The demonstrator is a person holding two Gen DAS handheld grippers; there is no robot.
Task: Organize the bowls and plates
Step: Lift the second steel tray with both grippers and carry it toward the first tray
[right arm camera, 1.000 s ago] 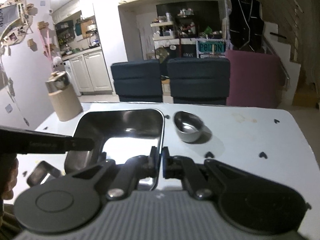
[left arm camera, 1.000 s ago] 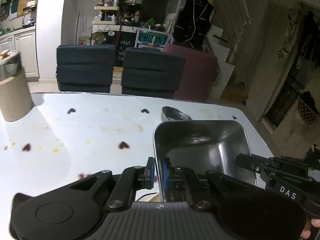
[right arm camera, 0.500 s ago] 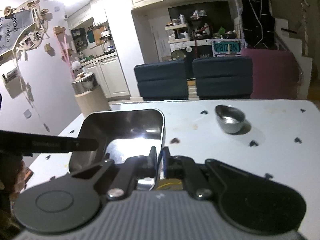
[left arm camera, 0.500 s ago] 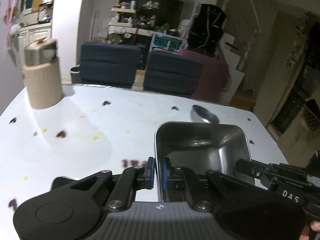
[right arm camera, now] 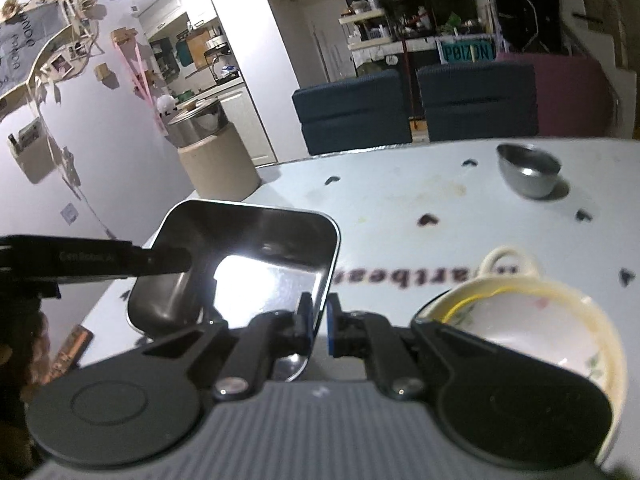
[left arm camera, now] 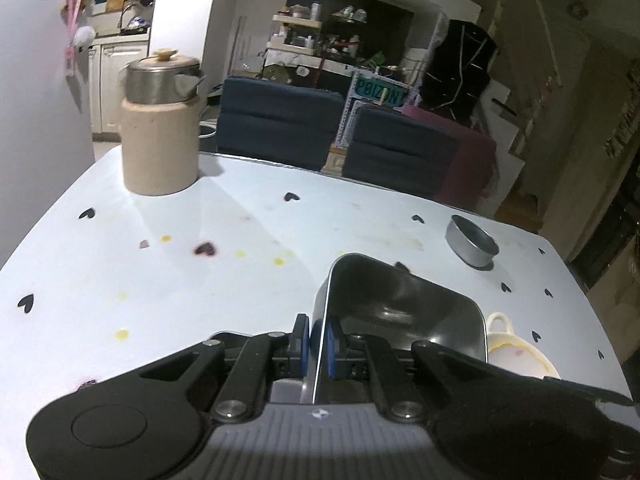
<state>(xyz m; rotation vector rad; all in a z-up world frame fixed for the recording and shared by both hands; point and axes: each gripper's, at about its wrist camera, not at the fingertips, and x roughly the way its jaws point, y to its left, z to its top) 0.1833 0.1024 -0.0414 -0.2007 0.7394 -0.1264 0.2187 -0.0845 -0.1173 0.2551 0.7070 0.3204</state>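
Note:
Both grippers hold one square steel tray (left arm camera: 404, 316) (right arm camera: 248, 260) above the white table (left arm camera: 160, 264). My left gripper (left arm camera: 319, 340) is shut on the tray's left rim. On the opposite rim my right gripper (right arm camera: 319, 322) is shut too. The tray hangs tilted. A cream ceramic bowl (left arm camera: 516, 350) (right arm camera: 532, 320) with handles sits on the table just right of the tray. A small steel bowl (left arm camera: 472, 240) (right arm camera: 528, 174) rests farther back on the right.
A beige canister with a steel pot on top (left arm camera: 160, 128) (right arm camera: 212, 156) stands at the table's back left corner. Dark blue chairs (left arm camera: 280, 120) line the far edge. The left gripper's body (right arm camera: 80, 258) reaches across the right wrist view.
Both grippers carried the tray toward me and to the left over the table. The canister and small bowl now look farther away, and the cream bowl has come into view beside the tray.

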